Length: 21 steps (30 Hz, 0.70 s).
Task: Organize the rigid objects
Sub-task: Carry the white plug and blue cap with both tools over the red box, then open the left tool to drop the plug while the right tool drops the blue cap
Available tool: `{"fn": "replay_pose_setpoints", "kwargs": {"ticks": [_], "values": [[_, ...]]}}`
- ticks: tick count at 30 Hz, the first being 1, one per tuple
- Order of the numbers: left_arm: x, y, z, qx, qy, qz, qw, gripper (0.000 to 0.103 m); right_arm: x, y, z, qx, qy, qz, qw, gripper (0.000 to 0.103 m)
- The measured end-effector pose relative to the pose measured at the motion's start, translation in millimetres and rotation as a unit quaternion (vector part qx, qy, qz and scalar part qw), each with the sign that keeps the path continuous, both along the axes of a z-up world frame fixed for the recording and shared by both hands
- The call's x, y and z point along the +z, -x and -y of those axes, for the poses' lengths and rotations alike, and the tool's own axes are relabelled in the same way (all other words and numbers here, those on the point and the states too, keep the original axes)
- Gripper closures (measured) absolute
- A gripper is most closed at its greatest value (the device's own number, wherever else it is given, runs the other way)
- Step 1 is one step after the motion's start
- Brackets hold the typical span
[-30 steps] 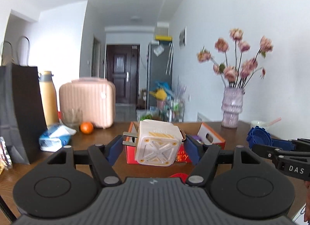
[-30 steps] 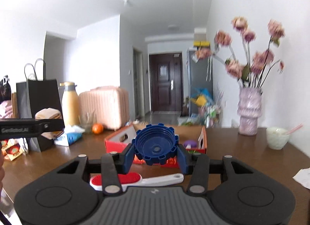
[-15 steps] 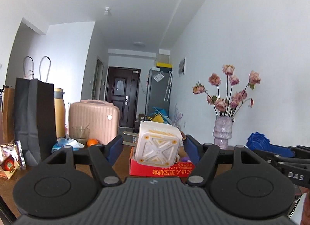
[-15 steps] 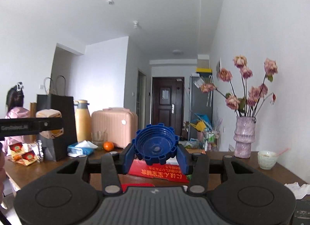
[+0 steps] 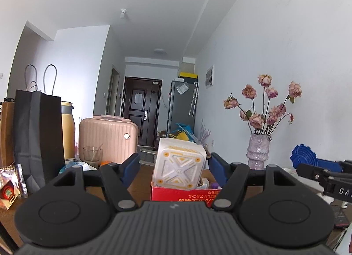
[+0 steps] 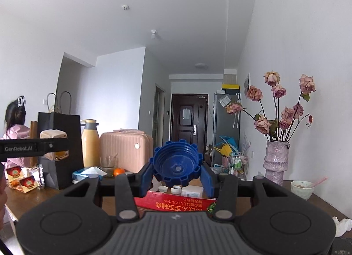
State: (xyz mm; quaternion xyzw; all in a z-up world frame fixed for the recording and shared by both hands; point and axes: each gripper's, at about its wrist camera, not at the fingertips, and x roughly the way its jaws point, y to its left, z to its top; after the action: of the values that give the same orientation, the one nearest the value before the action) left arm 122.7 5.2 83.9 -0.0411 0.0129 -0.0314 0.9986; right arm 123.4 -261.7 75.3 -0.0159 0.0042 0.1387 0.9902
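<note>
Wooden table point(image 6: 325, 205) is carrying everything; a black paper bag point(image 5: 37, 132), a pink hard-shell case point(image 5: 107, 138) and a vase of dried roses point(image 6: 276, 160) are standing along its far side, well apart from the work. Red cardboard box point(image 6: 176, 203) is sitting open near the front edge, just below and ahead of both tools, with small white items already lying inside; judging by that, it is serving as the collection bin. Left gripper point(image 5: 173, 162) is holding a white cube-shaped plug adapter point(image 5: 179, 163), its metal prongs pointing left, and the blue pads are pressing on its two side faces; it is hanging in the air over the box's near wall. Right gripper point(image 6: 177, 170) is clamping a blue ribbed screw cap point(image 6: 176, 163) across its notched rim, hollow side facing the camera, likewise hanging above the box. Both pieces are looking like hard plastic: stiff, light, not fragile. The adapter's smooth flat faces are probably somewhat slippery, so flat-on-flat across the body, clear of the prongs, is the sound hold. The cap's notches are giving the pads purchase; gripping across its full width is suiting it.
</note>
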Motion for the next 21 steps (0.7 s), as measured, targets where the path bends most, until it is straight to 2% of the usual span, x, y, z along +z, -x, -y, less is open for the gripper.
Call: {"fn": "replay_pose_setpoints", "kwargs": {"ticks": [2,6,10,13,17,21], "values": [[5,-17,0,-0.004,-0.006,-0.003,1.0,0.034,4,-15,0,0.004,-0.001,-0.004,1.0,0.057],[24,-61,-7,-0.031,0.007,-0.019,0.9993,0.034,21,-55,1,0.017,-0.001,-0.011,1.0,0.057],[47,-117,-12,-0.068,0.011,-0.047,0.9965,0.034,43,-111,6,0.037,-0.009,-0.042,0.998,0.057],[59,-172,-20,-0.1,0.023,-0.086,0.991,0.034,55,-167,3,0.055,0.004,-0.076,0.996,0.057],[57,-251,-20,-0.105,0.012,-0.14,0.9844,0.034,58,-247,-8,0.075,0.039,-0.136,0.987,0.057],[35,-333,-14,-0.13,0.016,-0.212,0.9685,0.034,42,-322,-19,0.085,0.065,-0.192,0.976,0.057]]}}
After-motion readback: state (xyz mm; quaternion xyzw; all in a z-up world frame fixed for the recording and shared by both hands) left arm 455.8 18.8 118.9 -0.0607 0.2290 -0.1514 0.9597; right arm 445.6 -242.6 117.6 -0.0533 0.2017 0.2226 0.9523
